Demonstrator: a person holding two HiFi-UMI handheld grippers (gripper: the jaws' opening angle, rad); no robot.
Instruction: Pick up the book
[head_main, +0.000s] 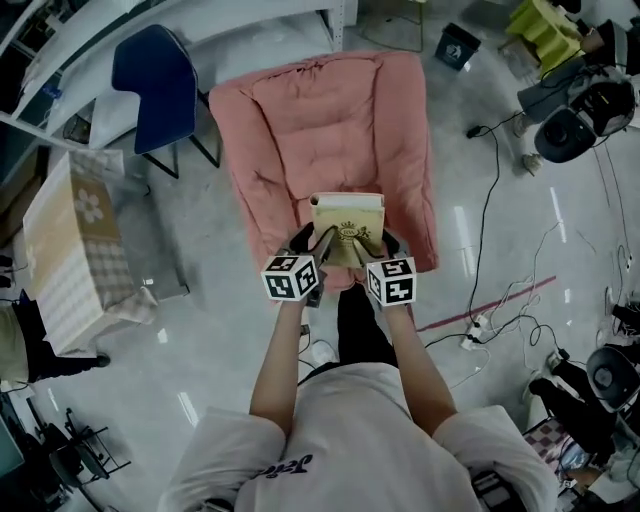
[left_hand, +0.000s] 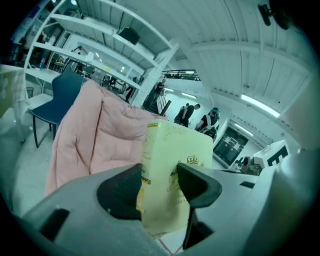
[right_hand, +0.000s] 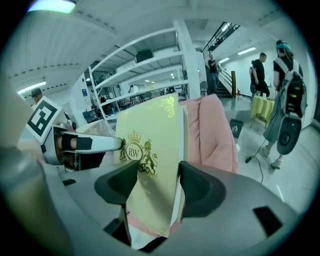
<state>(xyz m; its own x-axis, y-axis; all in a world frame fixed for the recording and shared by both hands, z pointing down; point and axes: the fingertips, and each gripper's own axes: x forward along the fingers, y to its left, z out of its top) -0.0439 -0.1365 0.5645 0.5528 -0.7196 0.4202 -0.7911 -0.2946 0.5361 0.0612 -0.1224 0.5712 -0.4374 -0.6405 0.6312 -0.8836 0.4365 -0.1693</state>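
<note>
Head view: book (head_main: 347, 215) held upright over the pink cushion (head_main: 300, 110), with the left gripper (head_main: 316, 245) and right gripper (head_main: 376, 245) at its near end. Left gripper view: jaws pinched tight on the book's lower part. Right gripper view: jaws likewise clamped on the book.

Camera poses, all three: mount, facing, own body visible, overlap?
Head view: on the head, steeply down at book, pink cushion; forearms, left gripper, right gripper show.
Left gripper view: rides left gripper, along its jaws shut on the book; right gripper at right.
Right gripper view: rides right gripper, jaws shut on the book; left gripper at left.
All share book, pink cushion.
</note>
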